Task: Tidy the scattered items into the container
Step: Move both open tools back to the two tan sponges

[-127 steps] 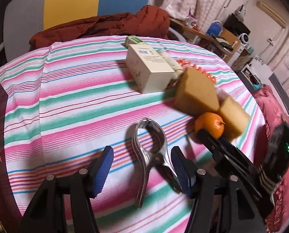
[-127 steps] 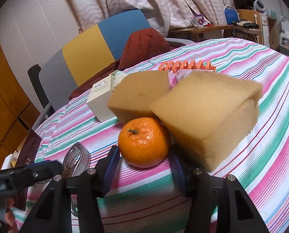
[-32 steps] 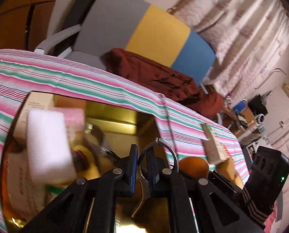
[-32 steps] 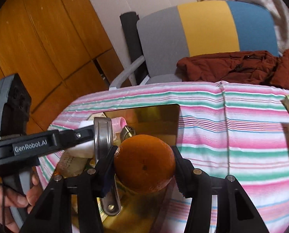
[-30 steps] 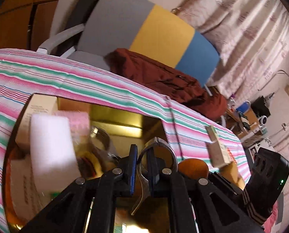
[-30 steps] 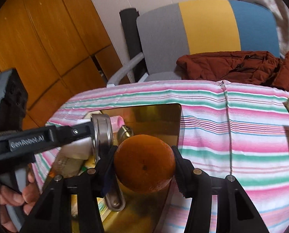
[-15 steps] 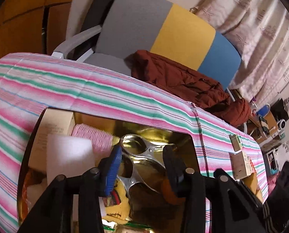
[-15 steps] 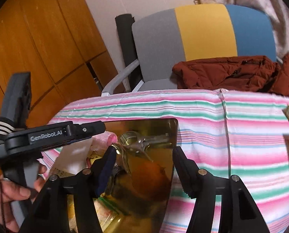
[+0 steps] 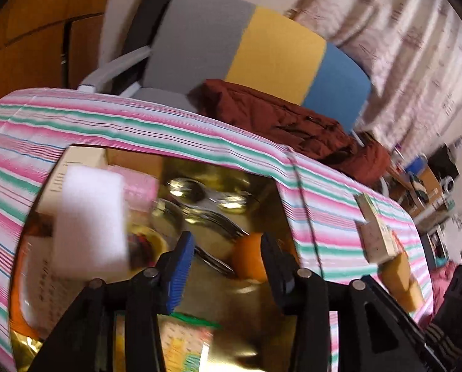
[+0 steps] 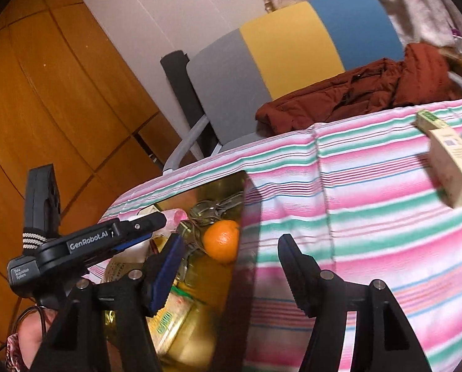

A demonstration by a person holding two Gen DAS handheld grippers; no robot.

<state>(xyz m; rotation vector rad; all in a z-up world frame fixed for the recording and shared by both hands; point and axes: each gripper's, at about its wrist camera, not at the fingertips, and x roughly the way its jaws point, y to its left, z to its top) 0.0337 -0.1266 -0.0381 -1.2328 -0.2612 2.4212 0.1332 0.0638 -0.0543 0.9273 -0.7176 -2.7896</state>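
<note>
Both grippers hang over the gold container with nothing in their grasp. Seen from its own wrist camera, the left gripper (image 9: 228, 269) has its blue-padded fingers spread well apart above the container's contents. The right gripper (image 10: 231, 263) is spread wider still, its left finger over the container and its right finger over the striped tablecloth (image 10: 370, 217).

The gold container (image 9: 200, 170) sits on the tablecloth at the table's near-left part. An orange (image 10: 221, 240) lies inside it against the right wall, just beyond the left gripper's right finger in the left view. Beside the orange, toward the far wall, lies a shiny metal spring clamp (image 9: 200, 204); whether the two touch is hard to tell. Further left in the container are a white sponge block (image 9: 91, 217), a pink ribbed item (image 9: 138, 183) behind it and a cream box (image 9: 76, 161) at the far-left corner. A printed packet with green lettering (image 10: 172, 310) lies in the near part.

Out on the tablecloth, well apart from the container, stand a cream carton (image 10: 457, 167) and a small green-topped box (image 10: 429, 121) just behind it, with tan sponge blocks (image 9: 398, 276) further right. A chair with a grey, yellow and blue back (image 10: 293, 43) stands behind the table, a rust-red jacket (image 10: 370, 93) lying on its seat.
</note>
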